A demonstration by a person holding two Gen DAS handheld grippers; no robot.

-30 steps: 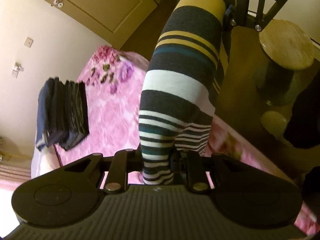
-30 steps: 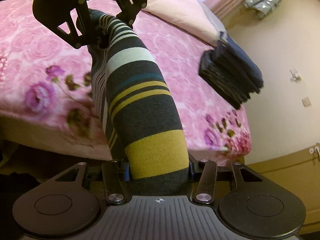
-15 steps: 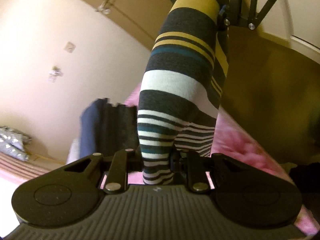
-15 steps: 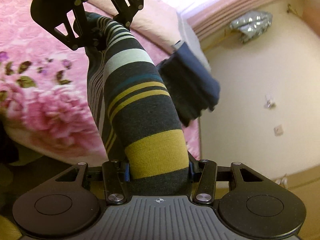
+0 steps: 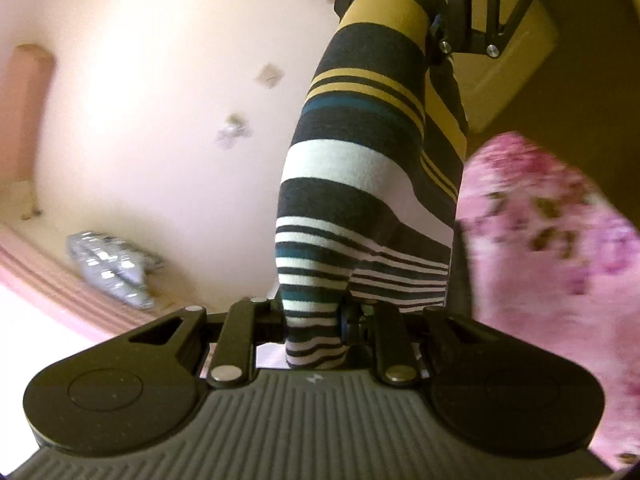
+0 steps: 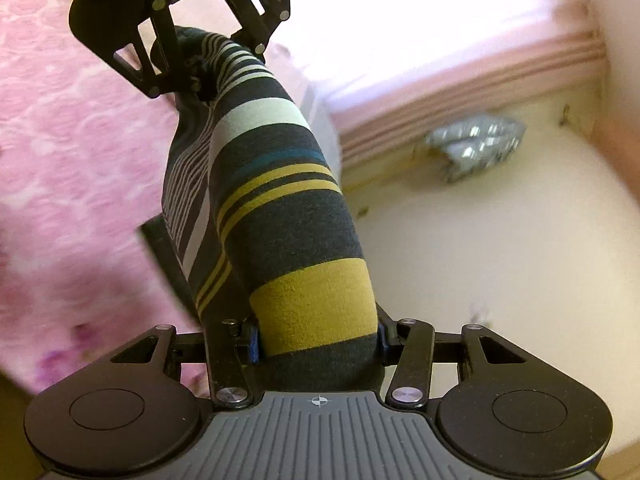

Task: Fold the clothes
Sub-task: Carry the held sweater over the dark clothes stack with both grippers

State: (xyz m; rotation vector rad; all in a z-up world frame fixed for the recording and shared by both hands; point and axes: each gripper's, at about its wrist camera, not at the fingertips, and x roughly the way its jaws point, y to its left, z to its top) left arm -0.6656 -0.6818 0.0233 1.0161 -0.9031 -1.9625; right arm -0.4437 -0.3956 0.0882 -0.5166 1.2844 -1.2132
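A striped garment [image 5: 360,168], dark grey with white, teal and mustard bands, hangs stretched between my two grippers in the air. My left gripper [image 5: 316,324] is shut on its narrow-striped end. My right gripper [image 6: 318,340] is shut on the end with the broad mustard band [image 6: 316,304]. Each gripper shows at the top of the other's view: the right one in the left wrist view [image 5: 440,28], the left one in the right wrist view [image 6: 196,76]. The garment [image 6: 276,184] sags in a fold below.
The bed with a pink flowered cover [image 5: 560,248] lies at the right of the left wrist view and at the left of the right wrist view [image 6: 72,152]. A cream wall [image 5: 160,100], a pink curtain [image 6: 460,92] and a silver foil decoration [image 6: 476,144] are behind.
Both grippers have swung together with the garment toward the wall and curtain. The stack of dark folded clothes has left both views. The grips have not changed.
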